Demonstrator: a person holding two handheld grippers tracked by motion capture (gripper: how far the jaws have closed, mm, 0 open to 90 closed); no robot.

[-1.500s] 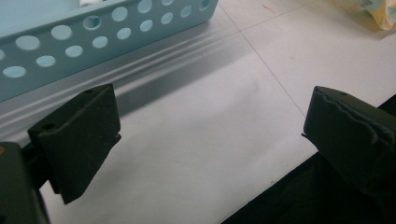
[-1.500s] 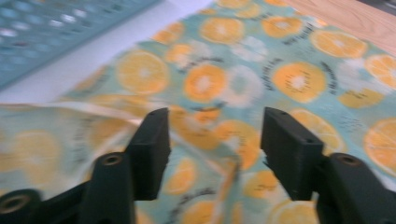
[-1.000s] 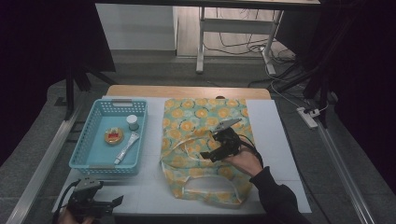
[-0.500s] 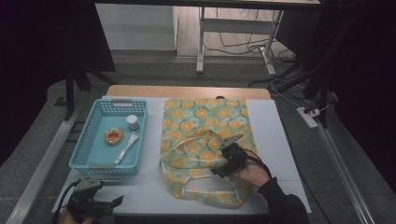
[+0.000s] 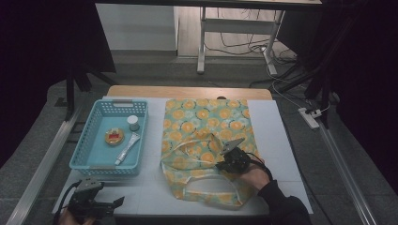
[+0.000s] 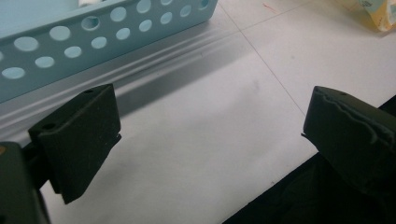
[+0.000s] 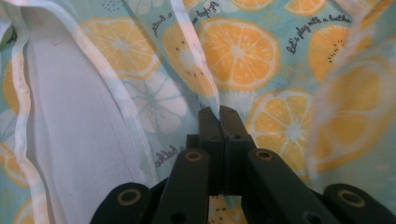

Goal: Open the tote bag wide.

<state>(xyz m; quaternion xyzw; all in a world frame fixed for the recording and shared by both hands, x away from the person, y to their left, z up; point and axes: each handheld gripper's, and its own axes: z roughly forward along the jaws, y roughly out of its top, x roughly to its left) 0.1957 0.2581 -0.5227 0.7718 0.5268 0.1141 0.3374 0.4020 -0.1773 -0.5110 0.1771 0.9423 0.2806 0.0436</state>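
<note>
Orange-printed cloth of the bag (image 5: 206,136) lies flat on the middle of the white table (image 5: 277,140), its open mouth and handles toward the person. The right gripper (image 7: 218,112) has its jaws pinched together on a fold of the cloth at the mouth. That thin fold could slip out if pulled, or the whole bag could drag across the table instead of opening. The left gripper (image 5: 110,202) hovers at the near edge, jaws wide apart and empty, just beside the blue basket (image 5: 84,159). Whether one layer or both is pinched cannot be told; small items in the basket are too small to name
</note>
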